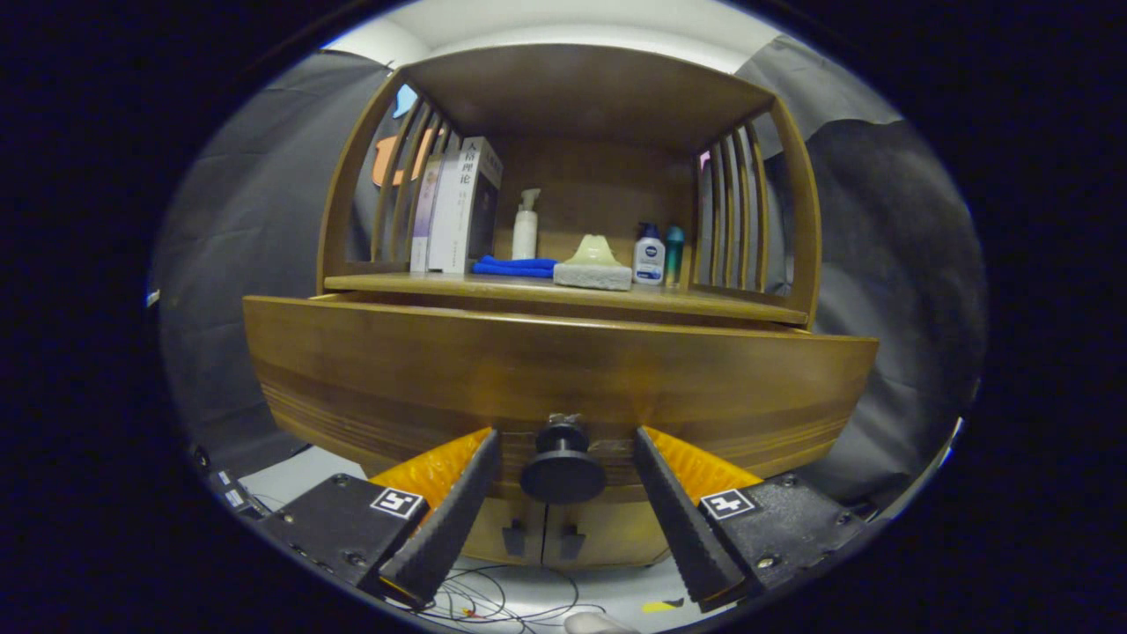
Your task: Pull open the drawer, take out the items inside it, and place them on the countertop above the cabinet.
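A wooden cabinet fills the space ahead, and its wide drawer front (423, 370) stands close in front of me. The drawer's top edge sits forward of the countertop (704, 304), so it looks partly pulled out; its inside is hidden. A dark round knob (562, 471) juts from the middle of the drawer front. My gripper (565, 432) is open, with one finger on each side of the knob and a small gap on either side. Neither finger presses on it.
On the countertop stand upright books (458, 207), a pump bottle (526, 226), a folded blue cloth (515, 266), a pale block (594, 269) and two small bottles (650, 255). Slatted sides and a wooden top enclose that shelf. Below the drawer are two small doors (541, 537) and loose cables (493, 603) on the floor.
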